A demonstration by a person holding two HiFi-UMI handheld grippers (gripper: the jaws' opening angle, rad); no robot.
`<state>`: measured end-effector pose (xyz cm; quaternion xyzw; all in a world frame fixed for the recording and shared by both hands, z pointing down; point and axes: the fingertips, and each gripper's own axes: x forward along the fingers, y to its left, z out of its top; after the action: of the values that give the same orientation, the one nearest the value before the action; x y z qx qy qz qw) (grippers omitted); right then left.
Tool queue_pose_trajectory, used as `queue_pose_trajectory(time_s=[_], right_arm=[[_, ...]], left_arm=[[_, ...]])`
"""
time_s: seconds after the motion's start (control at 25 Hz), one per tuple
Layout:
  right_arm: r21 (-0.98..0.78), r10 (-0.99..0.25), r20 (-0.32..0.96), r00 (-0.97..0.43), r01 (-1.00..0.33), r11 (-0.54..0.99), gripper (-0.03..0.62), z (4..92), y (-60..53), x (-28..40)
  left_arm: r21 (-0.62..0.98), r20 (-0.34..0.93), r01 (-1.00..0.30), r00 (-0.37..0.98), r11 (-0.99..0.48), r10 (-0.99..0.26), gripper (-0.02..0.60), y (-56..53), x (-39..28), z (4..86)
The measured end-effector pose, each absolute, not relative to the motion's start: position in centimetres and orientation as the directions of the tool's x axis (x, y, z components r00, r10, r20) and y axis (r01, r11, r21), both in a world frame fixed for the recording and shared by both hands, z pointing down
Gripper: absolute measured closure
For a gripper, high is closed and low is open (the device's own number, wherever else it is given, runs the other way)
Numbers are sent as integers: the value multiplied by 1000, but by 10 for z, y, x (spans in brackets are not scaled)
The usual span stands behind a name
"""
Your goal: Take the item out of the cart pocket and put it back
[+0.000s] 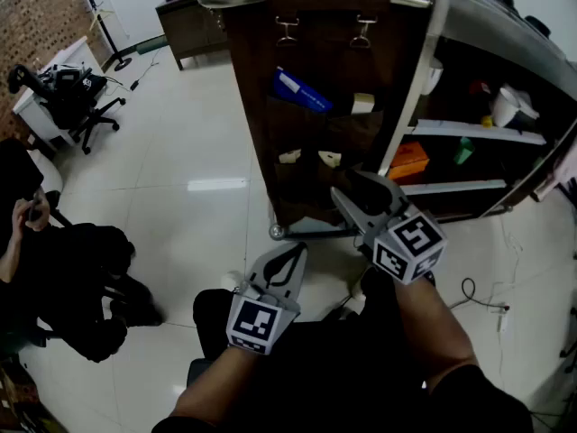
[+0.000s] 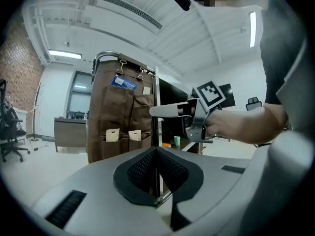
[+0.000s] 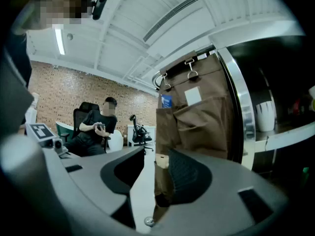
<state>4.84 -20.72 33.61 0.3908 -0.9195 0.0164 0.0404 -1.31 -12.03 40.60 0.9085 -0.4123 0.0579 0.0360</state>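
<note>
Fingers (image 3: 189,176) of our right gripper (image 1: 359,192) stand wide apart with nothing between them, near the lower pockets of the brown pocket organizer (image 1: 315,142). Our left gripper (image 1: 291,258), farther from the organizer, is closed and empty. The blue item (image 1: 302,90) sits in the organizer's top pocket.

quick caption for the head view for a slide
Open right gripper near the brown hanging organizer on the cart, a blue packet in its upper pocket; left gripper shut.

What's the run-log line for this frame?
stage: pre-grasp | left tongs: shut, empty | right tongs: open, empty, pointed at pocket organizer | blue item: in upper pocket
</note>
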Motion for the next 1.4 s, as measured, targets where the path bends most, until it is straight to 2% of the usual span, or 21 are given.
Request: queue_pose_trajectory(time_s=[0.36, 0.64, 0.8, 1.12, 1.4], right_arm=[[99, -754, 235, -613, -757, 646, 418, 376, -296, 52], [111, -720, 355, -596, -738, 665, 419, 415, -320, 48], [109, -712, 368, -598, -733, 672, 422, 424, -322, 44], [110, -716, 373, -590, -738, 665, 537, 426, -321, 44], [69, -732, 306, -609, -753, 655, 560, 407, -314, 50]], left_arm=[[15, 138, -754, 652, -657, -746, 581, -121, -14, 409], [19, 139, -752, 654, -659, -743, 581, -122, -14, 407], [21, 138, -751, 656, -660, -742, 581, -121, -13, 408], [25, 139, -748, 660, -663, -739, 581, -120, -12, 407], [24, 137, -749, 658, -662, -740, 581, -122, -13, 410]])
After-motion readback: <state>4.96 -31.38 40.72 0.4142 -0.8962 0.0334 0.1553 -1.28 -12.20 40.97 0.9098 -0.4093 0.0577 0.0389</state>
